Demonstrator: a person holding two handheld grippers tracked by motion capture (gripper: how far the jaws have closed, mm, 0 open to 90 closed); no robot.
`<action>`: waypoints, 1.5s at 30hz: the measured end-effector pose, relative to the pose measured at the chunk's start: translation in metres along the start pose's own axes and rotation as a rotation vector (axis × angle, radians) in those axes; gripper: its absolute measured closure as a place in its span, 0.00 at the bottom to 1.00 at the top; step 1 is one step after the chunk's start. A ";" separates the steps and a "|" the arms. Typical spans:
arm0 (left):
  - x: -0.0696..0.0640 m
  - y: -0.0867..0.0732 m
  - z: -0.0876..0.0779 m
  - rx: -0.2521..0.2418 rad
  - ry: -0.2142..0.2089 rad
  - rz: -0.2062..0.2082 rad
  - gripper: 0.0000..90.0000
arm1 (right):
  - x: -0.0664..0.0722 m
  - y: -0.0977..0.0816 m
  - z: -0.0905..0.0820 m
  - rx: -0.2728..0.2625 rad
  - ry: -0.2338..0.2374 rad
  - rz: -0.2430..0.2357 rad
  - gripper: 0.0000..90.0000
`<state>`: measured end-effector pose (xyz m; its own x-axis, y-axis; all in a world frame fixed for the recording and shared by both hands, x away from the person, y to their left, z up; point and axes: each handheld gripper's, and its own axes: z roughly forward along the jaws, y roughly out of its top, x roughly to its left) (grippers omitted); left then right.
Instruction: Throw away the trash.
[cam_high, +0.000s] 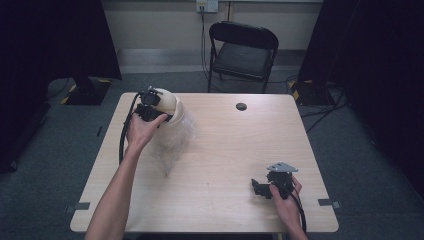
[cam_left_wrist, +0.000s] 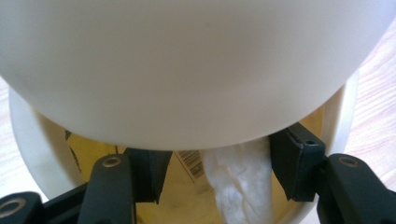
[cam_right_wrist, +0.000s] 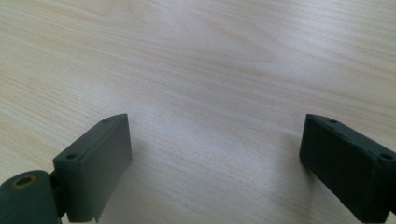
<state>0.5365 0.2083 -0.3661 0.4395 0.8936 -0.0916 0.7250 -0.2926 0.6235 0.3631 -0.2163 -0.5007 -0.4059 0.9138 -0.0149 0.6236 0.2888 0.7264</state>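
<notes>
A cream round container stands at the table's back left, with a crumpled clear plastic bag trailing from it toward the front. My left gripper is pressed up against its side. In the left gripper view a white domed lid hangs over the cream rim. My left gripper reaches into the opening with its jaws apart, and a white crumpled wad lies between them, next to the right jaw and clear of the left. My right gripper rests open at the front right, over bare wood.
The pale wooden table has a dark round hole near its back edge. A black folding chair stands behind the table. A barcode label shows inside the container's yellowish interior. Cables trail from both grippers.
</notes>
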 end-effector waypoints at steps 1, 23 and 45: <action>0.001 0.000 0.000 -0.005 0.004 -0.023 0.47 | 0.000 0.000 0.000 0.000 0.000 0.000 0.09; -0.002 0.003 -0.005 0.003 0.007 -0.043 0.45 | 0.000 0.000 0.000 0.000 0.000 0.000 0.09; -0.004 -0.022 -0.042 -0.180 -0.004 0.009 0.31 | 0.000 0.000 0.000 0.000 0.000 0.000 0.09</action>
<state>0.4960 0.2257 -0.3469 0.4480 0.8896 -0.0884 0.6144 -0.2345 0.7534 0.3631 -0.2162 -0.5007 -0.4058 0.9138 -0.0150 0.6236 0.2888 0.7264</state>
